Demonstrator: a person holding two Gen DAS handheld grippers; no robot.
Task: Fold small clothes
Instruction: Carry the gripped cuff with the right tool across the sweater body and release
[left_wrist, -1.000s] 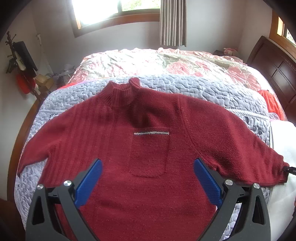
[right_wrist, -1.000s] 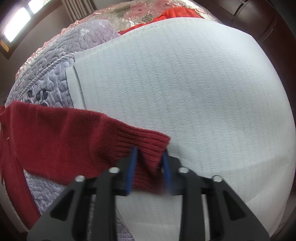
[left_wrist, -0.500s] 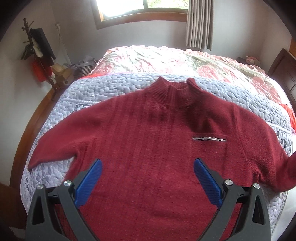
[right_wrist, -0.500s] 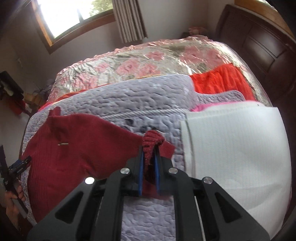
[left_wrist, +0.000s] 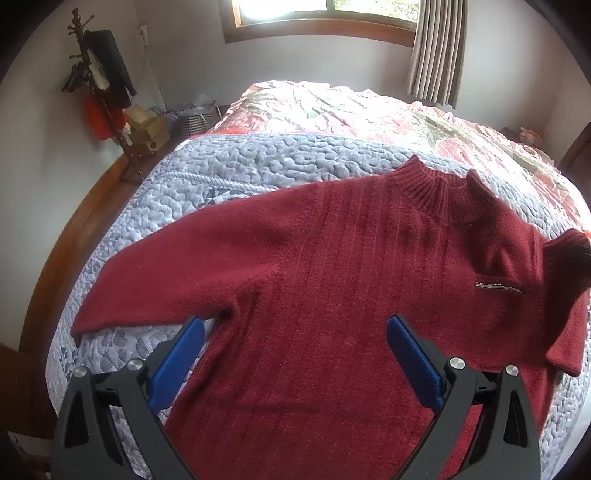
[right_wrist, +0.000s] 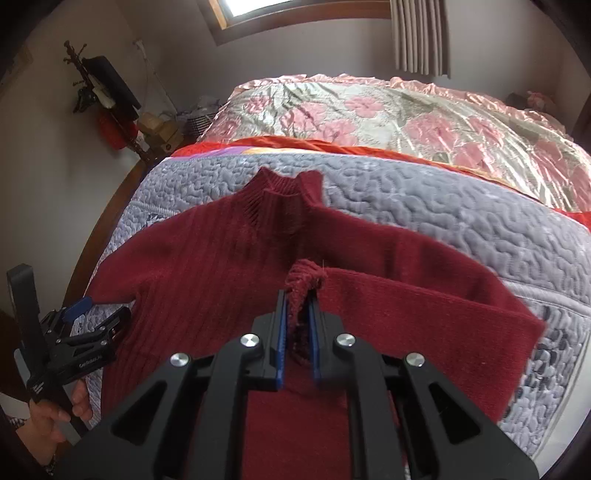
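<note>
A dark red sweater (left_wrist: 332, 280) lies face up on a grey quilted blanket (left_wrist: 258, 166) on the bed, its ribbed collar (left_wrist: 436, 188) toward the far side, where a pink flowered cover (right_wrist: 369, 110) is spread. The sweater's left sleeve (left_wrist: 177, 266) stretches flat toward the left edge of the bed.

The right gripper (right_wrist: 298, 328) has its jaws nearly closed on the ribbed cuff (right_wrist: 303, 280) of the other sleeve (right_wrist: 424, 299), which is lifted and doubled over the chest, near the small zipped pocket (left_wrist: 498, 286); the fold of that sleeve stands out at the right.

The left gripper (left_wrist: 291, 354) hovers over the near left part of the sweater's body with its jaws wide apart and nothing between them; its blue pads (left_wrist: 177, 362) frame the armpit and lower hem area. In the right wrist view a hand (right_wrist: 55, 417) holds that tool at the near left.

A coat stand (left_wrist: 103, 85) with hanging clothes stands by the far left wall.
</note>
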